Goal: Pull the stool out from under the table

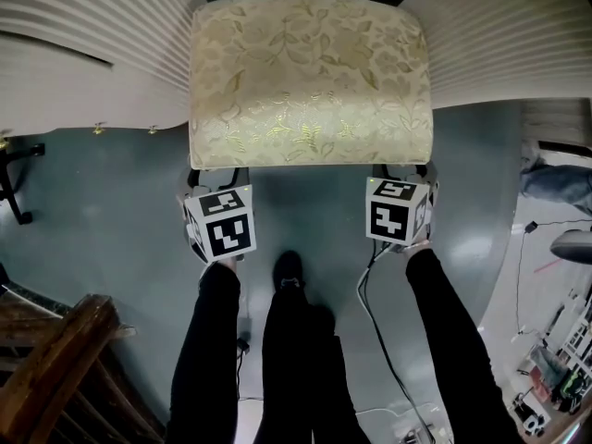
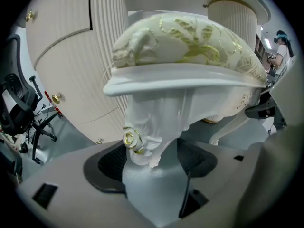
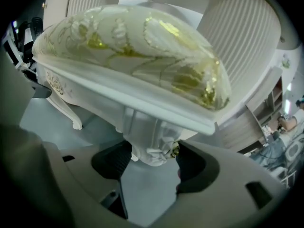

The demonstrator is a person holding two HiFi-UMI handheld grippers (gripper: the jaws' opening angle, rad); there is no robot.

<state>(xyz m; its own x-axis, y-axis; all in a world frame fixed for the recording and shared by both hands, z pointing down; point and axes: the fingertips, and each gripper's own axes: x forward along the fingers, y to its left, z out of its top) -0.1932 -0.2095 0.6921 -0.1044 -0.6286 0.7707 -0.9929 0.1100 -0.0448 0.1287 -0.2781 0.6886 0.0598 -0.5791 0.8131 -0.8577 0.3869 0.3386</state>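
I have two tools, each carrying one cube of black-and-white square markers. The left tool [image 1: 215,176] is spread wide around the stool's [image 1: 310,81] carved front leg [image 2: 152,127] without clamping it. The right tool [image 1: 400,171] is just as wide around the other front leg [image 3: 152,141]. The one stool stands on the grey floor [image 1: 111,211], its far edge at the ribbed white desk [image 1: 92,35].
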